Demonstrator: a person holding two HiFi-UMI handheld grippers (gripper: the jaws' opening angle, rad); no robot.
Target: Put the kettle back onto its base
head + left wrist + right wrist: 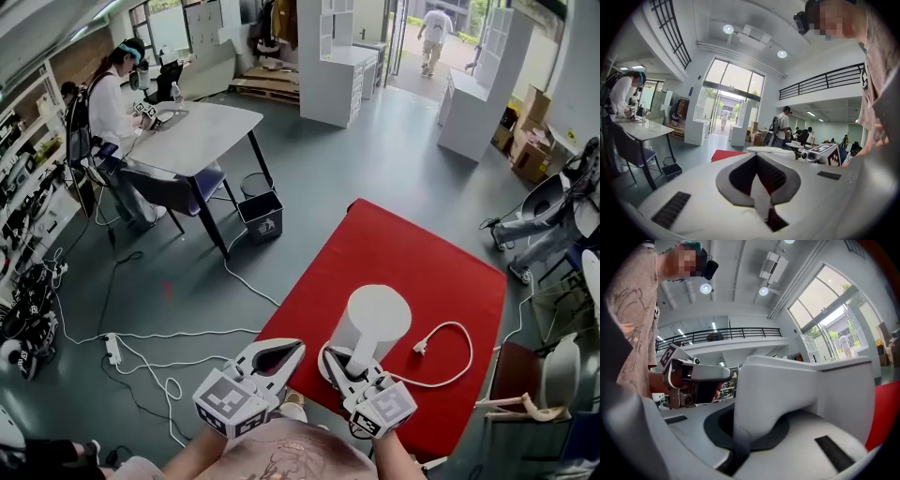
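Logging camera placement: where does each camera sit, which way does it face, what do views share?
Head view: on head, steeply down at red table, kettle; left gripper, right gripper, forearms show.
Left gripper view: along its shut, empty jaws toward doorway; torso at right.
Right gripper view: along jaws shut on kettle handle; torso left.
Shared: kettle in all three.

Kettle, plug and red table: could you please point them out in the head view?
kettle (pixel 379 313), head view, its flat lid
plug (pixel 421 347), head view, its white body
red table (pixel 403 246), head view, bare top

Left claw (pixel 292 349) closed, empty, right claw (pixel 345 364) beside it, clamped on kettle (pixel 377 319) handle
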